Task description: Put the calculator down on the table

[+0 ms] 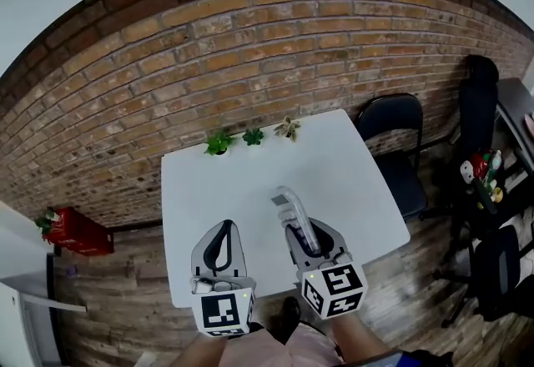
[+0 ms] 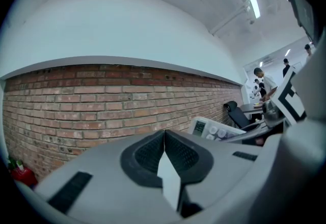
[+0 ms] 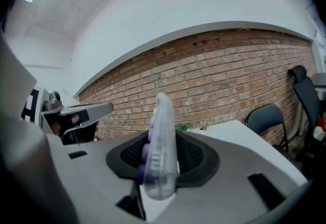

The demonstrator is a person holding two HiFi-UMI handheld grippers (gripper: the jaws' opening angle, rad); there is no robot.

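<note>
The right claw (image 1: 308, 235) hid the pale translucent plastic calculator's (image 1: 288, 202) lower end; we couldn't read its display.

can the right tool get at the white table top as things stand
Probably yes: the right tool, shut on the pale translucent calculator, is over a bare part of the white table, nothing between.

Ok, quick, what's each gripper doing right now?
Left gripper: closed, nothing in it.
Right gripper: closed on the calculator.
</note>
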